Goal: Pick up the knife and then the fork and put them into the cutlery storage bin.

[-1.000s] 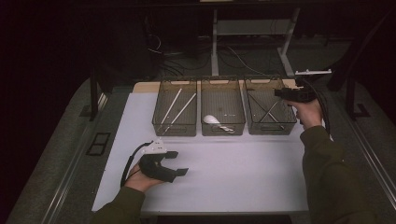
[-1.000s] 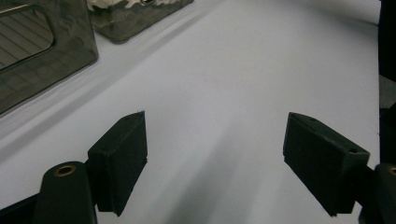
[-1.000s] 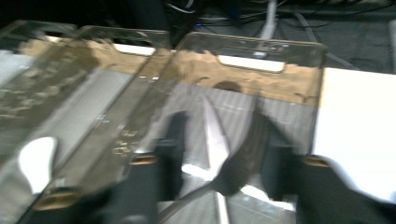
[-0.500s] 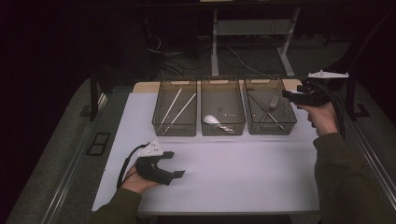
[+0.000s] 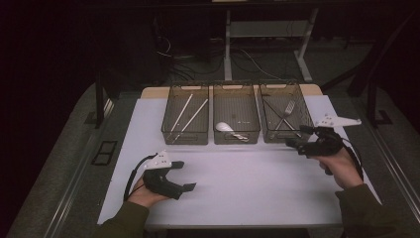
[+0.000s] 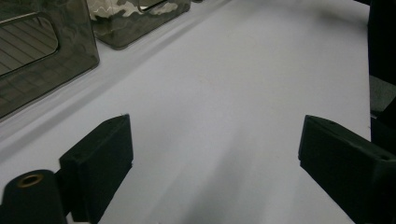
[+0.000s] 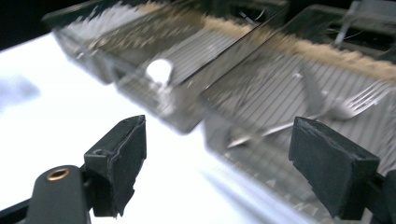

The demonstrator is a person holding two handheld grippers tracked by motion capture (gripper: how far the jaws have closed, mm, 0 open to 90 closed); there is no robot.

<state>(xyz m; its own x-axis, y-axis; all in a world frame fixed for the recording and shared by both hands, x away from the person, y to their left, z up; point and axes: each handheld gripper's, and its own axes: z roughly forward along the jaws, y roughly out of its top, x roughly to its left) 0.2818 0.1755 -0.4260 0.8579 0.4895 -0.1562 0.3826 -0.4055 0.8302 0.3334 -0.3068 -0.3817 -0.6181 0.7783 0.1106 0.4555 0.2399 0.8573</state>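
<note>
Three clear bins stand in a row at the back of the white mat point(image 5: 247, 178). The left bin point(image 5: 184, 141) holds chopsticks point(image 5: 188, 115), the middle bin point(image 5: 236, 140) a white spoon point(image 5: 224, 127), and the right bin point(image 5: 270, 139) forks point(image 5: 286, 111). My left gripper point(image 5: 184, 175) rests low over the mat's near left, open, with bare mat between its jaws point(image 6: 215, 158). My right gripper point(image 5: 296, 137) hovers by the right bin's near right corner, open and empty point(image 7: 217, 163), facing the fork point(image 7: 345, 109) and spoon point(image 7: 159, 71). Both grippers' jaws have just been opening.
The mat lies on a grey table with a rail along its right edge point(image 5: 396, 168). A black slotted plate point(image 5: 105, 152) sits off the mat's left side. Cables and desk legs point(image 5: 228, 49) stand in the dark behind the bins.
My right hand has pulled back from above the right bin to its near right side, and its jaws stand wider. The left hand has stayed put, with its jaws slightly wider.
</note>
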